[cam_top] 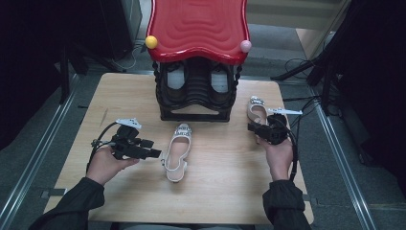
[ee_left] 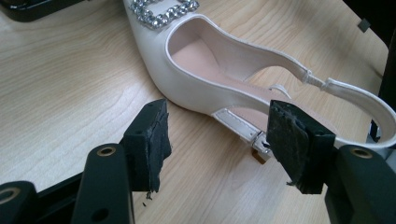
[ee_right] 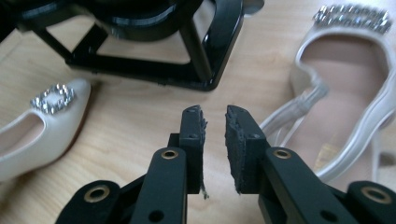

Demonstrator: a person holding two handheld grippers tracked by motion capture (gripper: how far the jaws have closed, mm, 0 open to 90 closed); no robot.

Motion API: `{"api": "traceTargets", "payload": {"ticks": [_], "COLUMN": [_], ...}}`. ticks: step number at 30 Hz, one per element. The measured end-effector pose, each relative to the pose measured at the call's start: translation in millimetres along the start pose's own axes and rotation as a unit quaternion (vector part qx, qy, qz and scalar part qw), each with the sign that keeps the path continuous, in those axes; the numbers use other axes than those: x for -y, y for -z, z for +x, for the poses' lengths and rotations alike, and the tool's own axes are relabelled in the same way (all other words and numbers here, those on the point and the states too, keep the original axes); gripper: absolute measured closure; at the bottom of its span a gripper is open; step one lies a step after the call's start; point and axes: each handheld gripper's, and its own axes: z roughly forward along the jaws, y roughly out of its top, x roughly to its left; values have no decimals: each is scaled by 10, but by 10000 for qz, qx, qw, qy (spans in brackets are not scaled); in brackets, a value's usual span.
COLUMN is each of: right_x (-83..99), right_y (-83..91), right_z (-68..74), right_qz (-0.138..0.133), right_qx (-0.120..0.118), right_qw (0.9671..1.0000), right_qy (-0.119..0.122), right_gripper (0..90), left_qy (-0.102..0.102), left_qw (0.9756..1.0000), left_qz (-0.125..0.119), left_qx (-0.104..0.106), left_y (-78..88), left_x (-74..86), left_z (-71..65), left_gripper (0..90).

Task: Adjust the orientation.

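Wooden table (cam_top: 119, 96) is carrying a red-topped rack (cam_top: 197, 57), two white shoes. Mid shoe (cam_top: 177, 152) is lying beside left gripper (cam_top: 153, 148), jaws spread. Right shoe (cam_top: 257, 111) is sitting by right gripper (cam_top: 250, 127), slightly parted, gripping nothing.

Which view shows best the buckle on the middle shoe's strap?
The left gripper view: the strap buckle is near and sharp there. In the high view the middle shoe is too small. The right gripper view has its toe, not the strap.
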Motion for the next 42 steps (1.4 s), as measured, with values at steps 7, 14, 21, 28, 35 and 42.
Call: {"api": "traceTargets", "payload": {"ticks": [7, 14, 21, 28, 35, 42], "right_x": [-174, -265, -306, -361, -322, -280], "right_y": [22, 2, -47, -64, -194, -311], "right_z": [-98, -239, -344, -402, -463, -517], "right_qz": [-141, -150, -202, -254, -79, -39], "right_qx": [-73, 95, 199, 339, 413, 445], "right_qw": [9998, 9997, 9993, 9988, 9985, 9978], "right_qy": [-81, -159, -255, -263, -364, -493], "right_gripper": [751, 746, 740, 723, 718, 720], "left_qy": [40, 105, 171, 217, 256, 293], "left_qw": [10000, 9998, 9996, 9994, 9992, 9990], "left_qz": [-8, -21, -39, -77, -78, -82], "left_qx": [-78, -149, -203, -240, -284, -324], "left_y": [49, 109, 148, 184, 204, 214], "left_x": [68, 138, 191, 232, 264, 296], "left_z": [-12, 0, 2, 11, 17, 13], "left_gripper": [391, 391, 391, 391, 391, 392]}}
